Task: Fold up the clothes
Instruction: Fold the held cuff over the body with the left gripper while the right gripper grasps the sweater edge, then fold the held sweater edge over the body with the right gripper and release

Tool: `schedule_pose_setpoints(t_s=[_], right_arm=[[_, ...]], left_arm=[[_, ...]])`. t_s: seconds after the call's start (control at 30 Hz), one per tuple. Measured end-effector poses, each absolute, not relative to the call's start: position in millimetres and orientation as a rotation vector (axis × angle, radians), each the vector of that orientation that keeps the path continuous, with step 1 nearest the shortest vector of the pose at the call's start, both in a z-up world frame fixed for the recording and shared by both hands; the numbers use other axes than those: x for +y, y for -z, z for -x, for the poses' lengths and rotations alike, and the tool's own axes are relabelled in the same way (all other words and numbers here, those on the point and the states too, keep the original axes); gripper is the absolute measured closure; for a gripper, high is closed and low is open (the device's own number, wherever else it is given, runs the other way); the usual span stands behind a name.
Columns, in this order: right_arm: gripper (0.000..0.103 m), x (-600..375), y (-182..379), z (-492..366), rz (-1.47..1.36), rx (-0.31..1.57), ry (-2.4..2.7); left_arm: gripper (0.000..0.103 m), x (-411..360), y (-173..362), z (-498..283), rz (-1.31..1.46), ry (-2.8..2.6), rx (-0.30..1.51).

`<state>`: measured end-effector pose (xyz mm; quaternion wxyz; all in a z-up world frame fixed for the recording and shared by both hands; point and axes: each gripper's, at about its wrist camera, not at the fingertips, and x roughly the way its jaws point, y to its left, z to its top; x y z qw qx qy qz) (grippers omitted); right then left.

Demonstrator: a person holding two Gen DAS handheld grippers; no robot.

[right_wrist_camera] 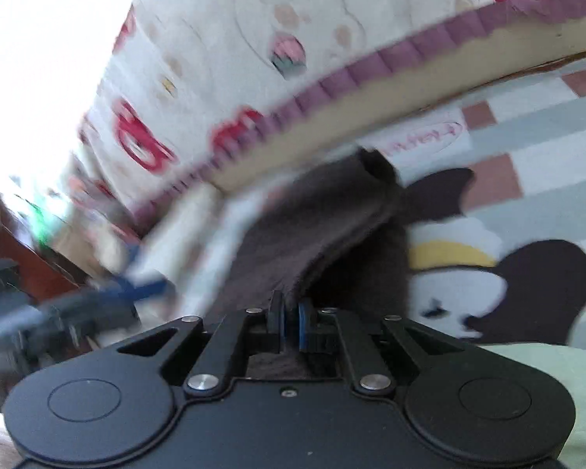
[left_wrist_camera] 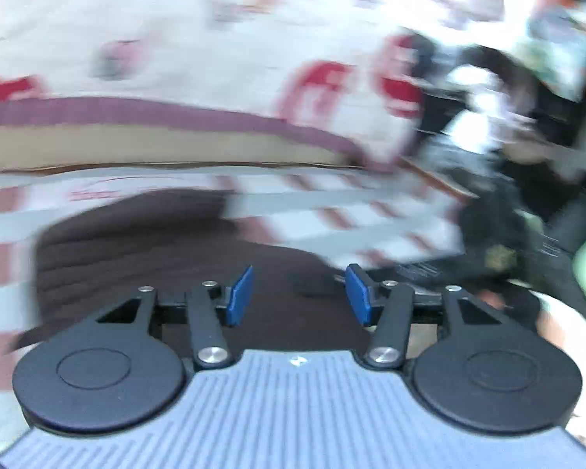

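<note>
Garment: dark brown ribbed knit (left_wrist_camera: 144, 250), lying on the checked sheet right in front of both grippers; in the right wrist view one fold of it (right_wrist_camera: 312, 234) rises off the bed, a tube-like open end showing at its far tip.
Right gripper: (right_wrist_camera: 291, 326) clamped tight on the near edge of that brown fold, blue pads pressed together with the cloth pinched between them, cloth stretching away from the jaws.
Left gripper: (left_wrist_camera: 299, 295) jaws parted, blue pads standing well apart, nothing gripped; the brown knit lies beneath and beyond the gap, no pad pressing on it.
Sheet: checked bedcover (right_wrist_camera: 547, 148) in pale grey, white and dusty pink squares, with a cartoon duck print (right_wrist_camera: 468, 273) just right of the lifted cloth.
Quilt: cream bedding with red cartoon figures (left_wrist_camera: 215, 39), edged by a purple band (left_wrist_camera: 175, 115) and a tan strip, running across behind the garment in both views.
Other gripper seen from the right: blurred black frame with a blue pad (right_wrist_camera: 136, 289) at lower left, too smeared to read its jaws from here.
Green cloth: pale green fabric (right_wrist_camera: 547, 383) at the right gripper's lower right edge.
Clutter: dark, blurred objects (left_wrist_camera: 508, 195) off the bed at the far right of the left view, cannot tell what they are.
</note>
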<state>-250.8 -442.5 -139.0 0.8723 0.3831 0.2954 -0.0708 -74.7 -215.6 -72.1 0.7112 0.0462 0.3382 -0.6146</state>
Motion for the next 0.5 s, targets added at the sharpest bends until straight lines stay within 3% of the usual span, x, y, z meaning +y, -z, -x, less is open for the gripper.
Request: schedule_pose_setpoints(t_s=[0.1, 0.4, 0.5], right_arm=[[0.093, -445, 172, 236, -0.858, 0.806, 0.245], [0.093, -434, 157, 233, -0.665, 0.746, 0.310], [0.086, -425, 149, 235, -0.583, 0.767, 0.424]], left_arm=[[0.055, -201, 95, 56, -0.166, 1.131, 0.804], [0.054, -193, 145, 50, -0.200, 1.115, 0.944], [0.053, -198, 148, 46, -0.195, 1.116, 0.964]])
